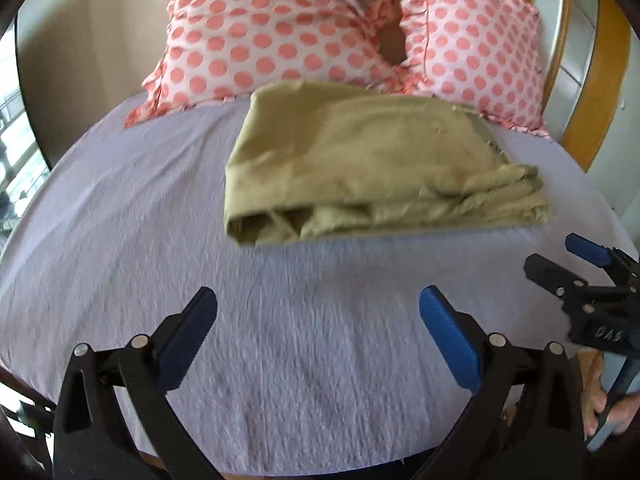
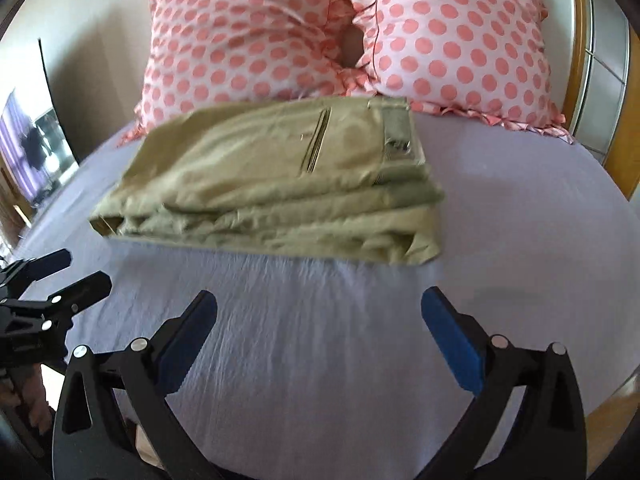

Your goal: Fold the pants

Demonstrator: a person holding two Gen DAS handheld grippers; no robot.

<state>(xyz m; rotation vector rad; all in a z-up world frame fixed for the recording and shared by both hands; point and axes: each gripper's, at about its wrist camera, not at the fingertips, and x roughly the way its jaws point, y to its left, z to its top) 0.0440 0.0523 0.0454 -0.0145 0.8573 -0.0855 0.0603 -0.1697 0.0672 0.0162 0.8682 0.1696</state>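
Both left gripper point(image 1: 318, 312) and right gripper point(image 2: 319, 314) hovering wide open, holding nothing, folded khaki pants point(image 2: 272, 184) lying ahead on bed sheet point(image 2: 320, 360).

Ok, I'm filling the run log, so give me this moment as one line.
pants: folded, on bed | left gripper: open, empty | right gripper: open, empty | pillows: behind pants

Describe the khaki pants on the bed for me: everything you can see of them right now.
The pants are khaki, of a woven cotton-like cloth, folded into a compact stack of several layers. A slit pocket and a waistband patch show on the top layer. The near edges are rumpled and uneven. They lie flat on the lavender sheet, with their far edge at the polka-dot pillows. Neither gripper touches them: the left gripper and the right gripper are open, short of them.
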